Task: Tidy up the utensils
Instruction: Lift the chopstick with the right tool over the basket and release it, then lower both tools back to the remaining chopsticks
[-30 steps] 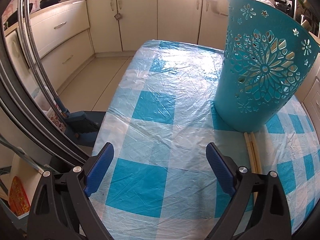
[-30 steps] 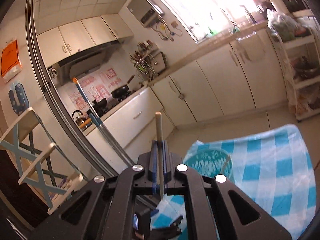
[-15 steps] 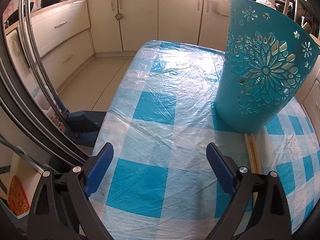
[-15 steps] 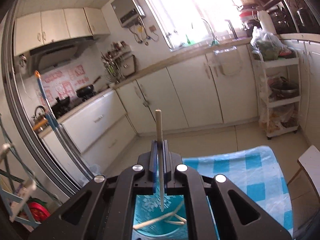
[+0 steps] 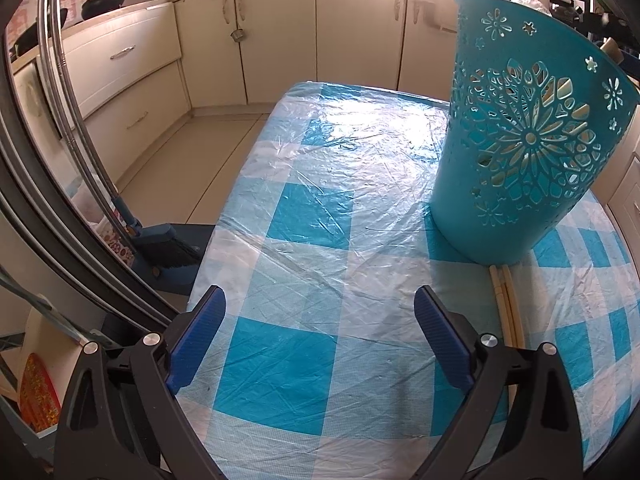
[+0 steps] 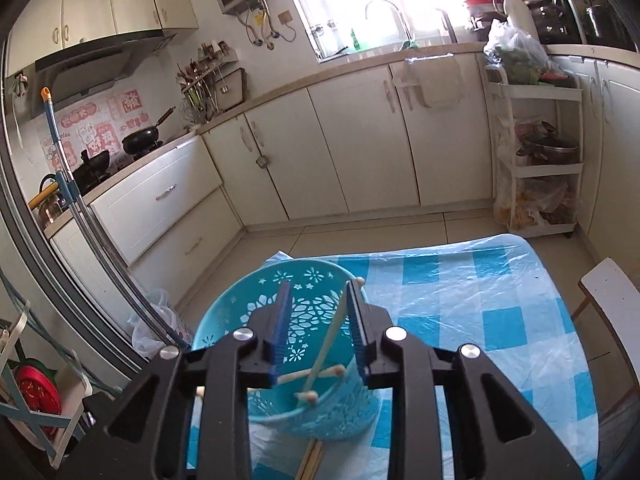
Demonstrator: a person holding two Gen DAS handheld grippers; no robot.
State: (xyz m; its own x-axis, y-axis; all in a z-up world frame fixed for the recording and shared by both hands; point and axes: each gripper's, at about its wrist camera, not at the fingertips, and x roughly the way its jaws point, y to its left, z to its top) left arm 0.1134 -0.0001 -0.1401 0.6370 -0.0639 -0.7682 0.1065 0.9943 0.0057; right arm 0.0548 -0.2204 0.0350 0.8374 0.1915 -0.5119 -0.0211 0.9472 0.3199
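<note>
- The right gripper, which a second ago was clamped on a single chopstick held upright high over the kitchen, now points down into the mouth of the turquoise basket in the lower centre of the right wrist view.
- Its fingers are opening: the chopstick leans slantwise in the gap, resting against the right-hand finger, with its lower end down among the other chopsticks in the basket. It looks released rather than held, though the fisheye makes contact hard to judge.
- That means one more utensil is going into the basket.
- The left gripper is unmoved at the bottom of its view, fingers wide apart and empty over the checked worktop.
- A last pair of chopsticks lies on the worktop at the basket's foot, right of the left gripper; these probably remain to be collected.
</note>
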